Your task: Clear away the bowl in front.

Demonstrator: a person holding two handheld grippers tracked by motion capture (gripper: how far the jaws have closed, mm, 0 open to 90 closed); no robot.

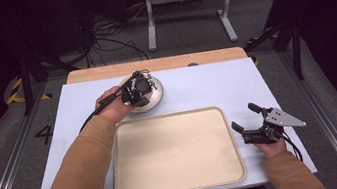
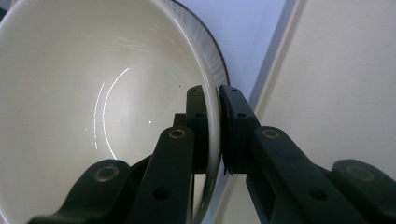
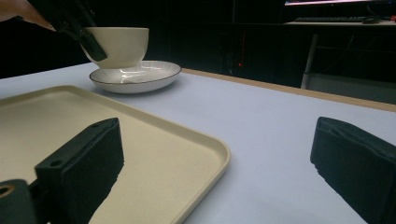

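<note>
Landmark: the cream tray [image 1: 175, 154], lying flat on the white table [image 1: 215, 85], nothing on it.

Your left gripper [image 1: 137, 93] sits just beyond the tray's far-left corner, over the plate [image 1: 155, 96]. Its jaws are nearly together and pinch the rim of the cream bowl [image 2: 93, 93], one jaw inside the wall, one outside. In the left gripper view the tray's edge runs just to the right of the bowl. Your left hand [image 1: 115, 105] reaches in over the tray's left side.

From the right gripper view, the bowl [image 3: 119, 44] stands upright in the shallow white plate [image 3: 140, 74], which has a thin dark rim. Both are beyond the tray's far edge [image 3: 205, 140], near but not touching it. Whether the bowl rests on the plate or is just clear of it, you cannot tell.

Your right gripper [image 1: 251, 125] is just off the tray's right edge, low over the table. Jaws spread wide, nothing between them. Your right hand [image 1: 271, 146] holds it from behind.

Beyond the tray, a wooden strip [image 1: 152, 65] borders the table's far edge.
</note>
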